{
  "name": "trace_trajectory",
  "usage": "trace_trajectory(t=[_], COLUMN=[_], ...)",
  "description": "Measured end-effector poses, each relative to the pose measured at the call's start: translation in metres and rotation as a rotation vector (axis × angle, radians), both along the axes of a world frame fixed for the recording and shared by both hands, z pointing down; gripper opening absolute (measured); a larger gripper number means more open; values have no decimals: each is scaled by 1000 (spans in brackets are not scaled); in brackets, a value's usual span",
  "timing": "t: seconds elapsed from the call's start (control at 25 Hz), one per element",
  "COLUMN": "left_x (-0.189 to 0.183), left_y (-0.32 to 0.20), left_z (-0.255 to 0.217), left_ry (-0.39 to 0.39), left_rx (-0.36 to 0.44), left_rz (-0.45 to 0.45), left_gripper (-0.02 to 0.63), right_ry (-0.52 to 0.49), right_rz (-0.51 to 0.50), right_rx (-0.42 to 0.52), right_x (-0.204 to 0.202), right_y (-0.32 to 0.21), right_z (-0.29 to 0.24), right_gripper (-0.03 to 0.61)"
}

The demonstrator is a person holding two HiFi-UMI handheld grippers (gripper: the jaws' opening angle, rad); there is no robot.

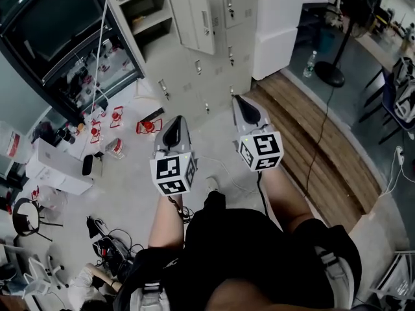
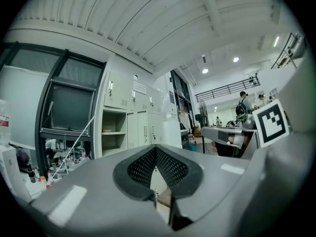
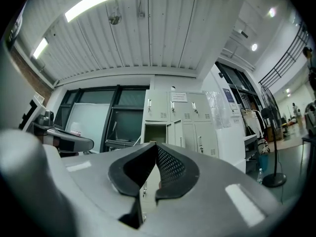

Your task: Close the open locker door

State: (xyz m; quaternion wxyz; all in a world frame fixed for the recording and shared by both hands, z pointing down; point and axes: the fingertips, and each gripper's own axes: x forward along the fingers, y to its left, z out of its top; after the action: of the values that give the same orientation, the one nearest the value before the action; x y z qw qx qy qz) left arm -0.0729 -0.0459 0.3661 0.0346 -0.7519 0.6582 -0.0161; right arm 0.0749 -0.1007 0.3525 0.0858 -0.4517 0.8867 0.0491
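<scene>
Ahead of my jaws | door point(image 1: 194, 17) is hanging open | I am holding left gripper point(image 1: 177, 120) and right gripper point(image 1: 238, 100) closed, empty.

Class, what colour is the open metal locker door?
Light grey. The locker door shows best in the head view.

No print is legible anywhere; the paper notice point(image 3: 178, 97) on the lockers point(image 3: 197, 132) is too small to read.

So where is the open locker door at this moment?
Top centre of the head view: the open locker door stands swung out just right of the open shelved compartment, in the grey locker bank.
</scene>
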Motion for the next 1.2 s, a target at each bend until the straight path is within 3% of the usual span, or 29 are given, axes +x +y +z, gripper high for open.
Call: trace_trajectory(t=[0.44,0.92,1.2], left_x=[-34,-89,-101], left_y=[-111,-272,-328], left_z=[2,-12,-14], left_ry=[36,38,32], left_rx=[-3,-19,-32], left_rz=[35,87,96], left_gripper=[0,0,0], right_ry=[29,36,36], right_rz=[14,69,85], right_rx=[-16,-20,-27], right_x=[-42,-92,-99], right_y=[-102,-252,-311], right_z=[1,-16,-22], right_gripper=[11,11,11])
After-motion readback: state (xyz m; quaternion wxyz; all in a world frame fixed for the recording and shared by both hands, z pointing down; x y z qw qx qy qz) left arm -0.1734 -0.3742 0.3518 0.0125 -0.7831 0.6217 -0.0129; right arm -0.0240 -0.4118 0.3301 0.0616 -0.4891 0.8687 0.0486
